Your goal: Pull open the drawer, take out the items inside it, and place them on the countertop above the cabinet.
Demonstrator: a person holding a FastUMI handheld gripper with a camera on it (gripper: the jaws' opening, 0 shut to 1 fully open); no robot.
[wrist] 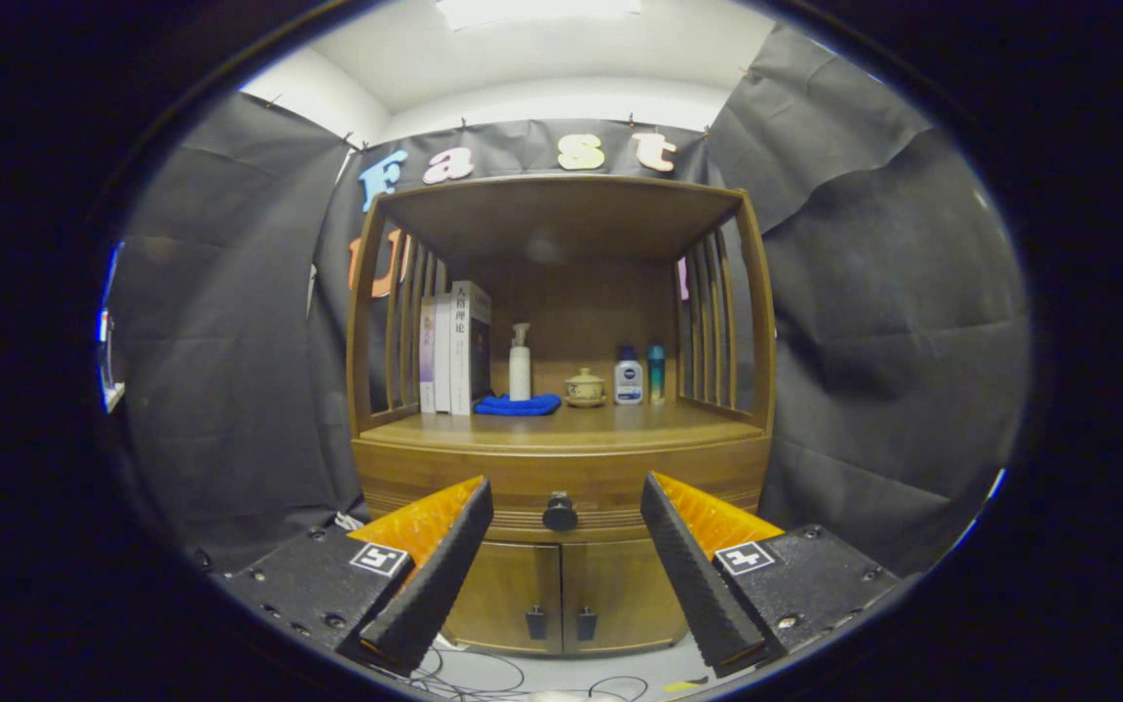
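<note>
Your gripper (566, 497) had its jaws spread wide, holding nothing. The drawer (561, 487) sat closed, its knob (560, 513) at 12 o'clock, between the fingertips and beyond them. The countertop (561, 426) above carried books (456, 349) at 11 o'clock and bottles (629, 376) at 1.
</note>
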